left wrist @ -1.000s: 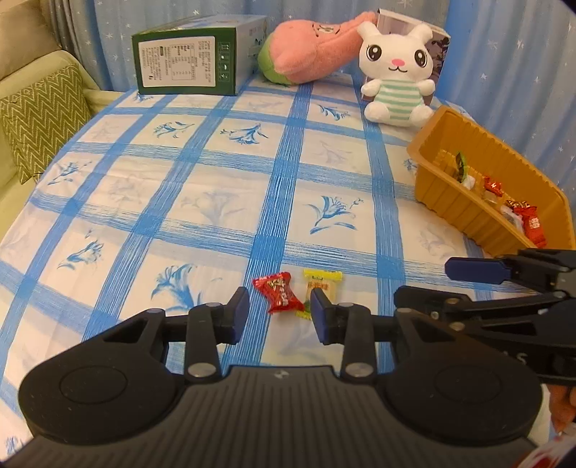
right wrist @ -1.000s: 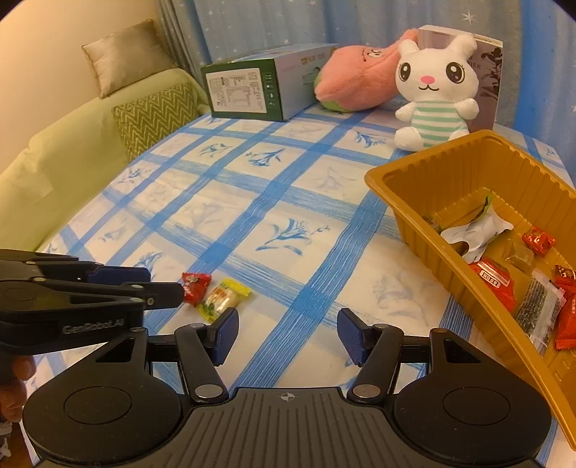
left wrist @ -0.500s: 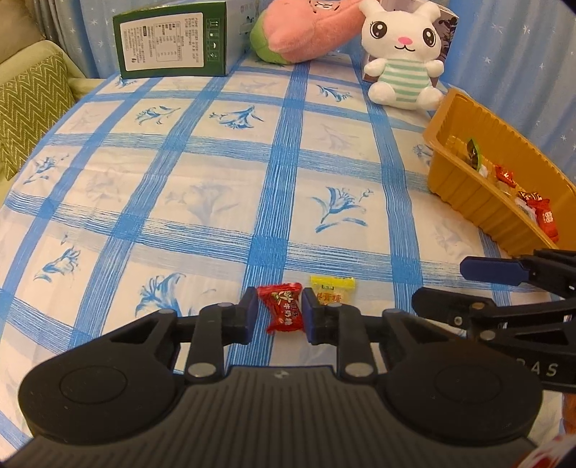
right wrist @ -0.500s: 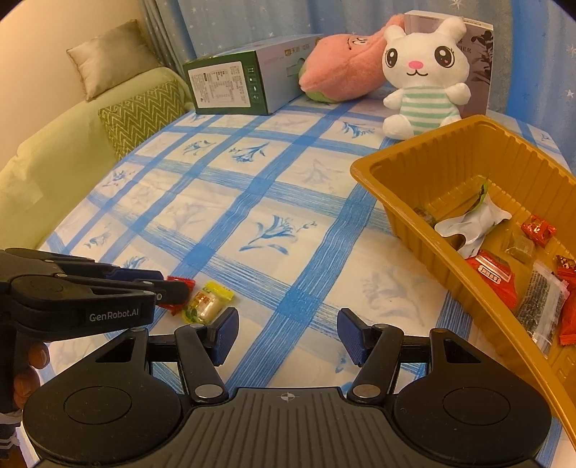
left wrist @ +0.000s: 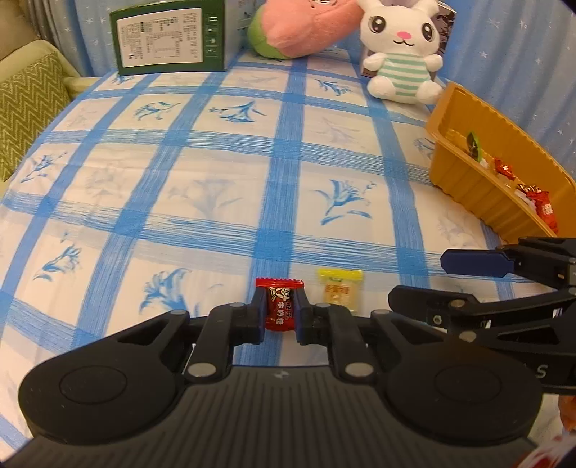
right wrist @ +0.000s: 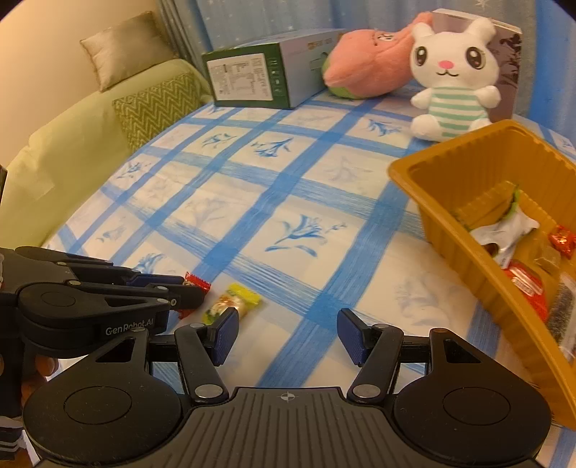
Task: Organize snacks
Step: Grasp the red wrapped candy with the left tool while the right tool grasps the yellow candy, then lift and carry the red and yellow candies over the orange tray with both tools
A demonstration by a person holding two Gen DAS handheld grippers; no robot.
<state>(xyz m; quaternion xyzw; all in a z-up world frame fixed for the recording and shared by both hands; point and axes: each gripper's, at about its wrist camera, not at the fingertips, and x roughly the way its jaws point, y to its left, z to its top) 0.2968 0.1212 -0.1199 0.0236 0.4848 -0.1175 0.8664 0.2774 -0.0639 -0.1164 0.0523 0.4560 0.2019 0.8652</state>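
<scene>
Here we see the counter [left wrist: 201, 194], covered with a white cloth crossed by blue bands and printed with blue flowers, spreading out ahead of both grippers. Far beyond the left gripper [left wrist: 280, 310], at the counter's back edge, lies a green box [left wrist: 169, 37], with a pink plush [left wrist: 306, 27] and a white rabbit plush [left wrist: 401, 54] to its right. A green sofa [right wrist: 72, 151] with a zigzag cushion [right wrist: 158, 104] sits off the counter's left side, well away from us.

Ahead and to the right of the right gripper [right wrist: 288, 336] stands the orange tray [right wrist: 464, 248], holding several wrapped snacks: a silver wrapper, small red sweets and a dark packet among them.

Our right gripper hangs just above the cloth with its blue pads about half apart and nothing between them. Our left gripper, seen in the right wrist view coming in low from the left, has its jaws pressed against the two sides of the red candy [left wrist: 280, 307], which rests on the cloth with its crimped top edge poking out past the fingertips. The yellow candy [left wrist: 339, 293] lies flat just to the right of the left gripper's right finger, untouched, and sits just ahead of the right gripper's left pad.
</scene>
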